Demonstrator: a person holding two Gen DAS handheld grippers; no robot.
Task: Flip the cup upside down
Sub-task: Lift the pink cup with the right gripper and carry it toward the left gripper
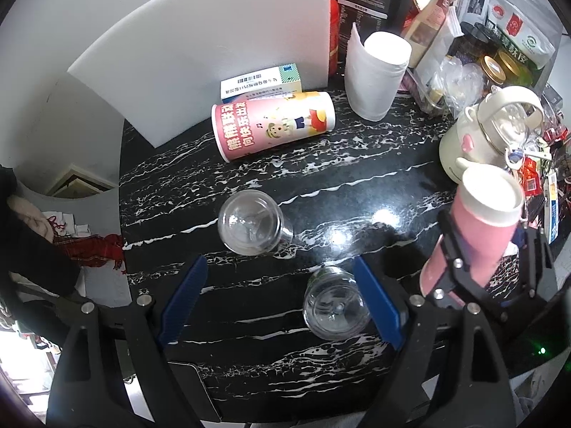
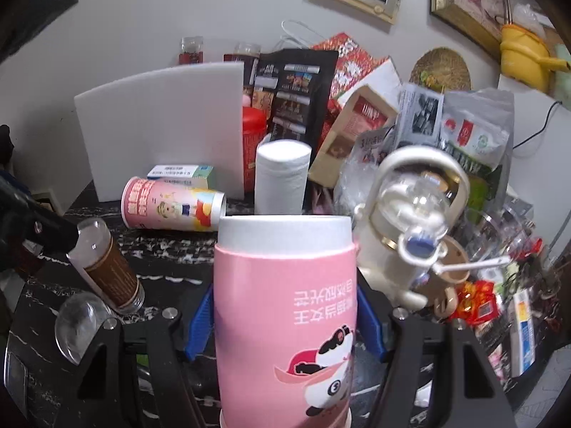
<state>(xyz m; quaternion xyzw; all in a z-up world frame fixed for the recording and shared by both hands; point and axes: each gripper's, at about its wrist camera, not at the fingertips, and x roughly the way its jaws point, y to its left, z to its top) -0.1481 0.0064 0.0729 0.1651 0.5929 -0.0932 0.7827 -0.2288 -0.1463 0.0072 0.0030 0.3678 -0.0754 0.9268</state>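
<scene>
My right gripper (image 2: 285,317) is shut on a pink paper cup (image 2: 285,303) whose printing reads upside down; its white base end points up. The same cup (image 1: 478,228) shows at the right of the left wrist view, held above the black marble table (image 1: 357,185). My left gripper (image 1: 282,299) is open and empty, its blue fingers (image 1: 185,296) straddling table space beside a small clear glass cup (image 1: 333,306). A second clear glass cup (image 1: 251,226) sits just ahead of it.
Another pink paper cup (image 1: 274,125) lies on its side by a white board (image 1: 200,57). A paper roll (image 1: 378,75), a cream kettle (image 1: 485,132) and cluttered packets (image 1: 499,35) crowd the back right. The table edge drops off at left.
</scene>
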